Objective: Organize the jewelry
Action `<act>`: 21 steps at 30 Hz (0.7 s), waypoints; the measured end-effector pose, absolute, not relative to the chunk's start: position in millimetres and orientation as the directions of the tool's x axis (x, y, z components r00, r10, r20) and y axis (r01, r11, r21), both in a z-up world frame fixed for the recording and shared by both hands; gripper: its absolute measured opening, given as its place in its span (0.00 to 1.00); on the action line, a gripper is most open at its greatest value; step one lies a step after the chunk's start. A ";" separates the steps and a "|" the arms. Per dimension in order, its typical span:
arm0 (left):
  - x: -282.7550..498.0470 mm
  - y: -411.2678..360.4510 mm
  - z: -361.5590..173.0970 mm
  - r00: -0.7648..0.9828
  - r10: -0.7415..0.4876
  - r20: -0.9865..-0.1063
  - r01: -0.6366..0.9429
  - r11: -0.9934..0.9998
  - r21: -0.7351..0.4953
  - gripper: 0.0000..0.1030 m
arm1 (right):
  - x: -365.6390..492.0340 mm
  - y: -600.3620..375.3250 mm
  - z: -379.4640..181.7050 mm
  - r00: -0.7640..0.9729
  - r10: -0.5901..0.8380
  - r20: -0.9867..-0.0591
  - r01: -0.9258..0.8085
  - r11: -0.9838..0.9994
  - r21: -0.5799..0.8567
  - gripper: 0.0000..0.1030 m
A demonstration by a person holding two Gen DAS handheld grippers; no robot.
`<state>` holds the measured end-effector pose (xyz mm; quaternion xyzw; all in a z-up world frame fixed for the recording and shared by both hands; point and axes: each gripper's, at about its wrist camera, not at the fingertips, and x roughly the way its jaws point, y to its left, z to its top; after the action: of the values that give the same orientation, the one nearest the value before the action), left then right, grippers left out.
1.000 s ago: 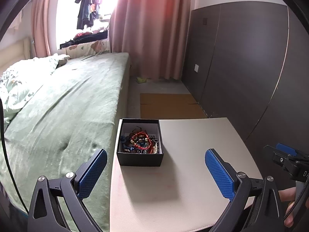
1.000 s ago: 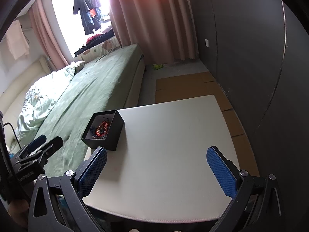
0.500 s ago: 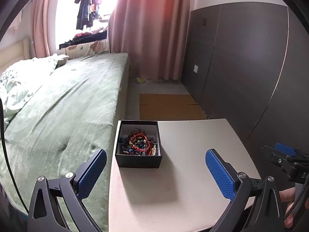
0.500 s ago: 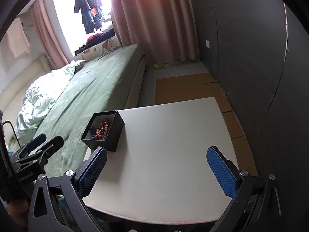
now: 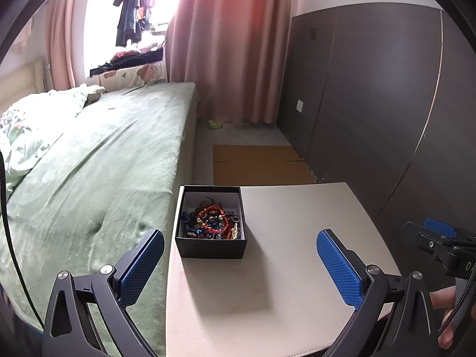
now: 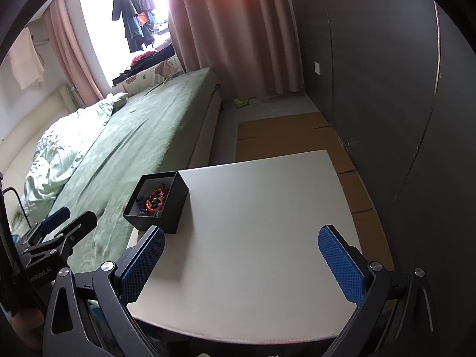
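Note:
A small black open box (image 5: pixel 211 245) stands at the left edge of the white table (image 5: pixel 282 282). It holds a tangle of jewelry (image 5: pixel 211 221): red cord, blue and brown beads. The box also shows in the right wrist view (image 6: pixel 174 208), with the jewelry (image 6: pixel 154 200) inside. My left gripper (image 5: pixel 238 264) is open and empty, held above the table's near side, in front of the box. My right gripper (image 6: pixel 241 264) is open and empty, over the table to the right of the box.
A bed with a green cover (image 5: pixel 89 172) lies against the table's left side. A dark panelled wall (image 5: pixel 386 104) runs along the right. Flattened cardboard (image 5: pixel 258 163) lies on the floor beyond the table. Pink curtains (image 5: pixel 226 44) hang at the back.
Both views shift slightly: the box sits a little lower and closer in the left wrist view. Both grippers stay open. Nothing on the table has moved.

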<state>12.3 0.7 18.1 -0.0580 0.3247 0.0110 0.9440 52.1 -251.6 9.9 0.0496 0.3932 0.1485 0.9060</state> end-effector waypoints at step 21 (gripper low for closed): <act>10.4 0.4 19.1 0.789 -0.018 -0.614 -0.059 0.993 -0.105 0.99 | 52.2 -251.7 12.1 0.644 0.303 -0.703 -0.231 0.952 0.200 1.00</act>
<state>10.4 0.4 19.1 -0.0593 0.3246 0.0109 0.9439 52.2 -251.7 12.1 0.0461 0.3955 0.1475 0.9054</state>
